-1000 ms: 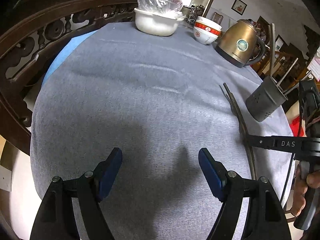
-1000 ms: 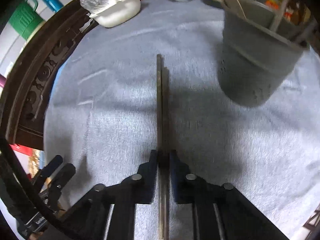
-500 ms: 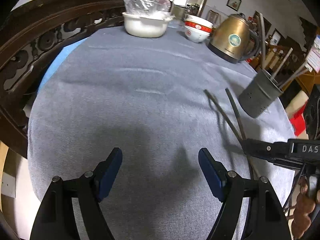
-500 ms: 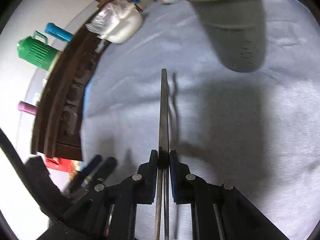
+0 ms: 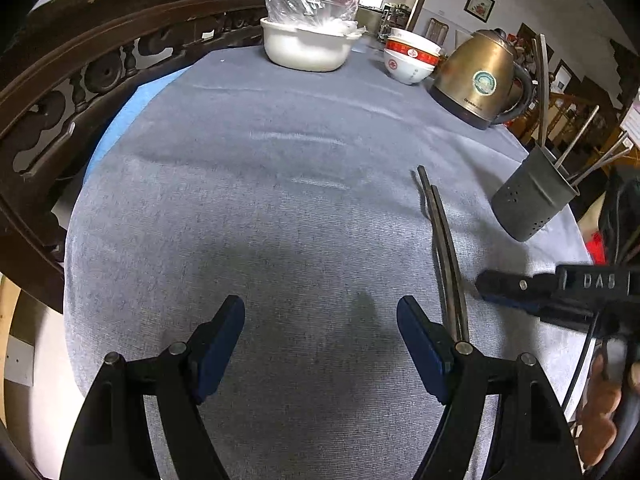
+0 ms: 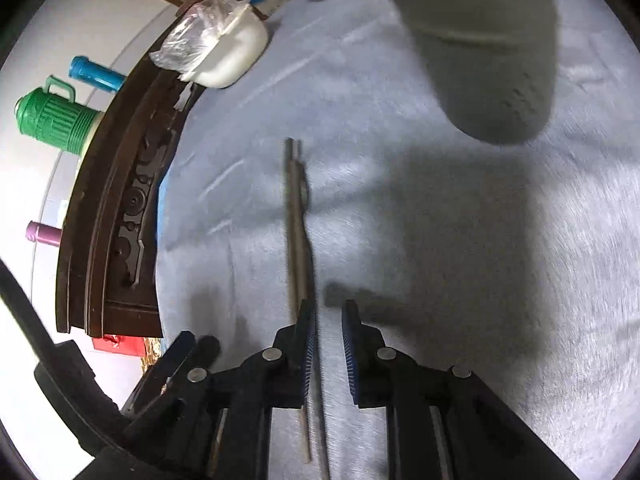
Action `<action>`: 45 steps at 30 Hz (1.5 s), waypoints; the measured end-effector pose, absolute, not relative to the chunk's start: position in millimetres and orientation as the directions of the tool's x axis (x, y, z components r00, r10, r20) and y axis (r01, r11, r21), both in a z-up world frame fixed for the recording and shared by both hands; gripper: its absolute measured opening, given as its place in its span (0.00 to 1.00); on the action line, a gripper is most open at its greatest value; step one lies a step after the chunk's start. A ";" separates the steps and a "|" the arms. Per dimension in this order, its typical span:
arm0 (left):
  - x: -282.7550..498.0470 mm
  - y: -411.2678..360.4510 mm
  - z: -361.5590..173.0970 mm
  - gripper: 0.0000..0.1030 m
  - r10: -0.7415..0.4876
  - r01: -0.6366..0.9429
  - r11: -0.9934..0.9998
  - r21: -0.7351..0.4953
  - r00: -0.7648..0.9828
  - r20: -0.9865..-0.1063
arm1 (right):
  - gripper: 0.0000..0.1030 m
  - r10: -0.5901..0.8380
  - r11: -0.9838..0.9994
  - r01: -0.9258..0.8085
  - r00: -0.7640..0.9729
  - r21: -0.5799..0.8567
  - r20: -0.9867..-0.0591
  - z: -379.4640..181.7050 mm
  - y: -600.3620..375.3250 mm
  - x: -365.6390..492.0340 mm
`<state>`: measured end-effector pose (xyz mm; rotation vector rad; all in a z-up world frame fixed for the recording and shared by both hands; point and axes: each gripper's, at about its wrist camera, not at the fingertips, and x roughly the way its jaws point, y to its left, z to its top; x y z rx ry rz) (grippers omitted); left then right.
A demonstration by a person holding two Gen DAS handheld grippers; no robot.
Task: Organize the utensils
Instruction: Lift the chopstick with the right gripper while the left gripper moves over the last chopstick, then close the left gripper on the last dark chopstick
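Observation:
A pair of dark chopsticks point(image 5: 444, 248) lies flat on the grey tablecloth point(image 5: 260, 200), to the right of my left gripper point(image 5: 320, 320), which hangs open over bare cloth. In the right wrist view the chopsticks point(image 6: 298, 232) run past the left pad of my right gripper point(image 6: 328, 312). Its jaws are opening, a gap shows between the pads, and nothing is pinched. In the left wrist view the right gripper point(image 5: 492, 284) sits just right of the chopsticks, apart from them. A grey perforated utensil holder point(image 5: 528, 204) with several metal utensils stands beyond; in the right wrist view the holder point(image 6: 492, 60) looms close.
At the far table edge stand a white pot with a plastic bag point(image 5: 308, 48), red-and-white bowls point(image 5: 408, 60) and a gold kettle point(image 5: 476, 80). A carved wooden chair back point(image 5: 80, 80) curves along the left side. A green flask point(image 6: 52, 120) stands beyond it.
The right gripper was shut on the chopsticks and held them off the cloth; now its pads have parted and the chopsticks lie on the table. The left gripper stayed put.

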<state>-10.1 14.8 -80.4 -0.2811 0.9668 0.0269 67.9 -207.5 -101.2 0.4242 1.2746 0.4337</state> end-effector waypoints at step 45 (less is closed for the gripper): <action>128.1 -58.2 -94.3 0.06 -0.220 -0.016 0.975 -0.221 0.033 -0.975 | 0.10 0.264 0.940 -0.259 0.135 0.223 -0.955 -91.6 -258.3 84.9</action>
